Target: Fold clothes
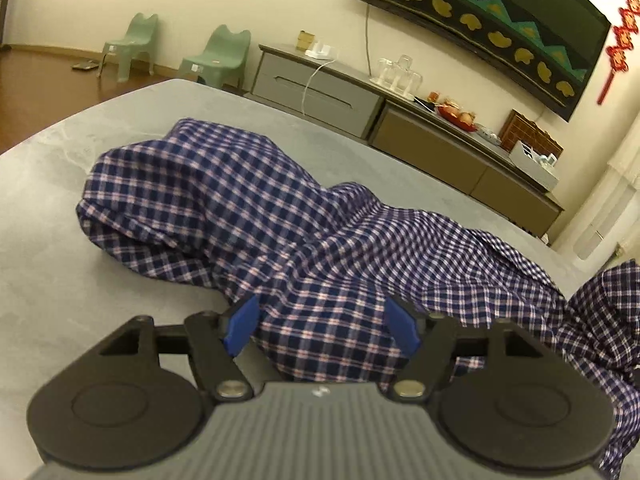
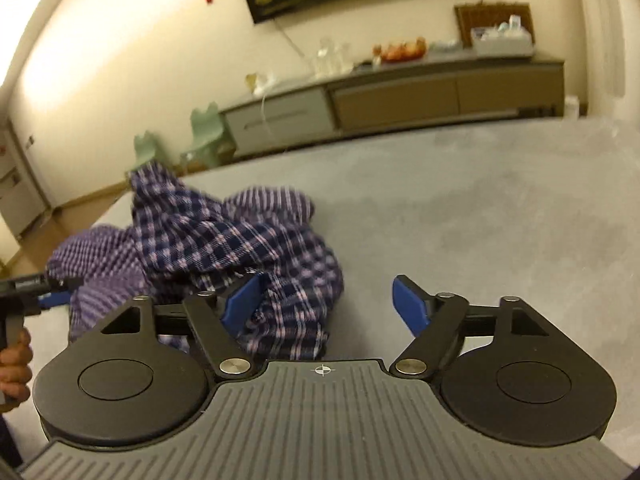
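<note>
While its jaws stand wide apart, the left gripper has a fold of the checked shirt lying between its blue pads; whether they press on the cloth cannot be told.

Right gripper: released, jaws spread wide, the left pad against the shirt's edge, the right pad over bare tabletop.

Shirt: navy with pale checks, crumpled in a loose heap on the grey tabletop, one end bunched up, the other trailing toward the near edge.

Hand: at the left border of the right wrist view, gripping the handle of the left gripper.

Beyond the tabletop: a long low cabinet against the wall, carrying glasses and a red bowl of fruit; two green chairs on the wooden floor; a dark wall hanging above; a red ornament beside it.
</note>
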A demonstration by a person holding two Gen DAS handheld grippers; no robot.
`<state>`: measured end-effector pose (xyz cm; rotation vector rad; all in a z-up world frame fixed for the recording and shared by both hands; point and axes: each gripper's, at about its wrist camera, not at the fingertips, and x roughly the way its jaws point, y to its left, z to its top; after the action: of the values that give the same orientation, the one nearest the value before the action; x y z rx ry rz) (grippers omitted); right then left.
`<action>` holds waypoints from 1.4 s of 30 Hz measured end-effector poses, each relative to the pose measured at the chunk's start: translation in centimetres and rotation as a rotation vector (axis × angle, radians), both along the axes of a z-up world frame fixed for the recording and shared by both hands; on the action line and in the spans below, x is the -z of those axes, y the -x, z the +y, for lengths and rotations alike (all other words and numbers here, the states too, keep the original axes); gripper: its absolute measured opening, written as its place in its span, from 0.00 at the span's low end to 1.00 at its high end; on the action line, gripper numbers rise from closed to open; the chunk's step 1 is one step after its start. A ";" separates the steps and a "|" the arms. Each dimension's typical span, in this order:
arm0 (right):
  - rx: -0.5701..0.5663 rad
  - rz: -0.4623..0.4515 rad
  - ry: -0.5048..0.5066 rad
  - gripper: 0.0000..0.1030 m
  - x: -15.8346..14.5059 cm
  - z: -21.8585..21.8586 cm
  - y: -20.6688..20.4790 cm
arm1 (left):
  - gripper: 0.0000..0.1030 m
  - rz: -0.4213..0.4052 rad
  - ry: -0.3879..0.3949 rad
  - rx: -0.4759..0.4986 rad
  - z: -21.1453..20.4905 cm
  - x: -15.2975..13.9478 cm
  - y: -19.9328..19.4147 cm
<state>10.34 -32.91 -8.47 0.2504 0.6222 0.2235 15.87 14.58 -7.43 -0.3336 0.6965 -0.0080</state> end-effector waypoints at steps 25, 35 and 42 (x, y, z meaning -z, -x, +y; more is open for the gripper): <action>0.066 0.150 0.602 0.44 -0.1 1.4 6.3 | 0.72 -0.006 -0.043 0.072 -1.5 0.3 1.1; 0.315 0.092 0.415 0.86 0.8 -10.7 7.5 | 0.75 -0.042 -0.120 0.213 -6.9 -1.8 -1.6; 0.266 -0.041 -0.163 0.83 -0.3 -16.1 6.6 | 0.74 0.043 -0.195 0.200 -10.2 -1.4 -7.6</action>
<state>3.73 -49.01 -8.17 0.4806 0.5247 0.0226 23.50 4.37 -6.06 -0.0761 0.7646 -0.1226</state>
